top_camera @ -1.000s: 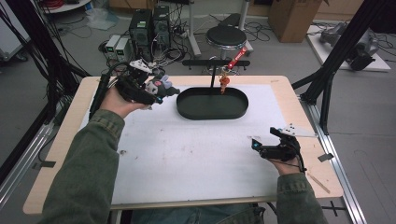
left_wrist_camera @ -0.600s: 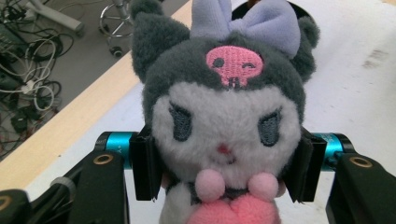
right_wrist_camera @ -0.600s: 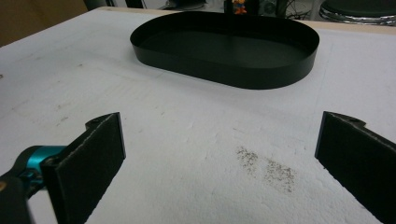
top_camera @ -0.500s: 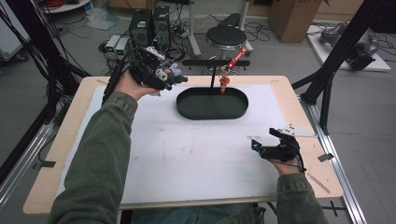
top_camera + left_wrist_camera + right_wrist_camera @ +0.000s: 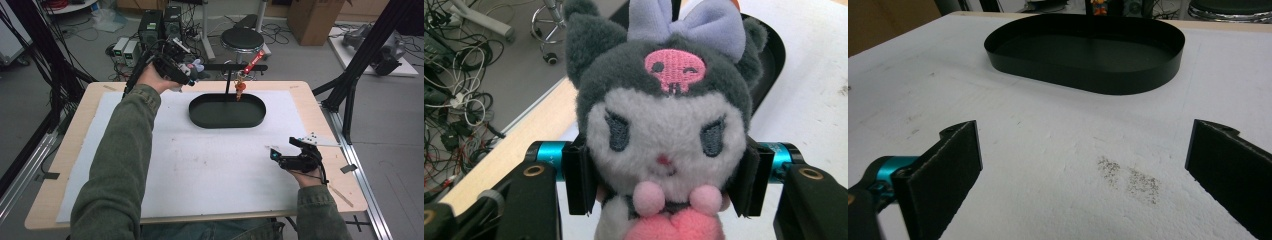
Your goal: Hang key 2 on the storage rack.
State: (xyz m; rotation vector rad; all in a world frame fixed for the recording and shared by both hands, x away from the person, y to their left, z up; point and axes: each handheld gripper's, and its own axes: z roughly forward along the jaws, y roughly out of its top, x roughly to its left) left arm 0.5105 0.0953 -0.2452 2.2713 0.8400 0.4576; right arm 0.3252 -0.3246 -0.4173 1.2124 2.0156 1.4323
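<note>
L gripper (image 5: 192, 75) clamps plush toy (image 5: 664, 125) by its sides, toy upright, facing cam, held in air just past oval tray's (image 5: 200, 116) far-left rim. Tray lies right and near of toy, long axis across table. Black stand (image 5: 227, 80) at tray's far edge, likely snag. R gripper (image 5: 1083, 165) wide, empty, well near-right of tray.

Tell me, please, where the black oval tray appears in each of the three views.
High view: the black oval tray lies at the table's far middle, below the hanging stand.
Left gripper view: its rim shows at the upper right, behind the plush toy.
Right gripper view: it fills the upper middle, beyond the open jaws.
Shared landmark: the white table cover.
</note>
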